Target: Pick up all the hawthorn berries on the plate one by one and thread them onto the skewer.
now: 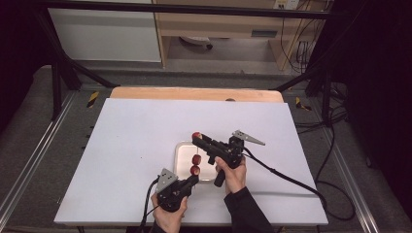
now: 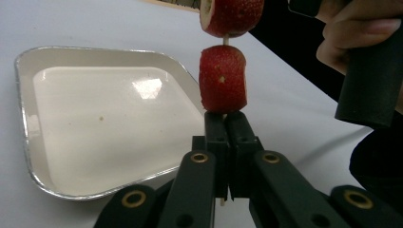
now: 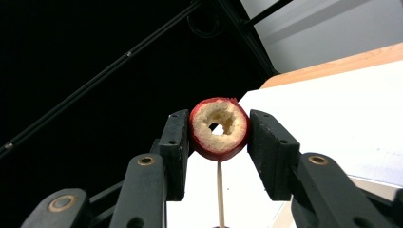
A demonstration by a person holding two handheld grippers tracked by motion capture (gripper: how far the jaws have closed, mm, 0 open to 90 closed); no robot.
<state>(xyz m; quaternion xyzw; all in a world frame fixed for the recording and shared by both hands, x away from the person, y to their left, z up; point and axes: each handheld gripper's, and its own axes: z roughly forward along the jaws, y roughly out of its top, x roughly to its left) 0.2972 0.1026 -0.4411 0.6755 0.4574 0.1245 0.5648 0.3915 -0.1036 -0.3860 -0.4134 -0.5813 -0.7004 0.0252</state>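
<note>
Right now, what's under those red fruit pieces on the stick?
Below the lowest fruit piece the left gripper has its jaws shut on the skewer. Beneath lies a bare foil tray on the white table. The skewer inside the fruit is hidden.

Black tongs (image 1: 193, 181) w/ brass rivets (grey plates), dark sleeve (image 1: 248, 208).

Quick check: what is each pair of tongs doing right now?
Left tongs: shut on the skewer.
Right tongs: shut on the top fruit piece.
</note>
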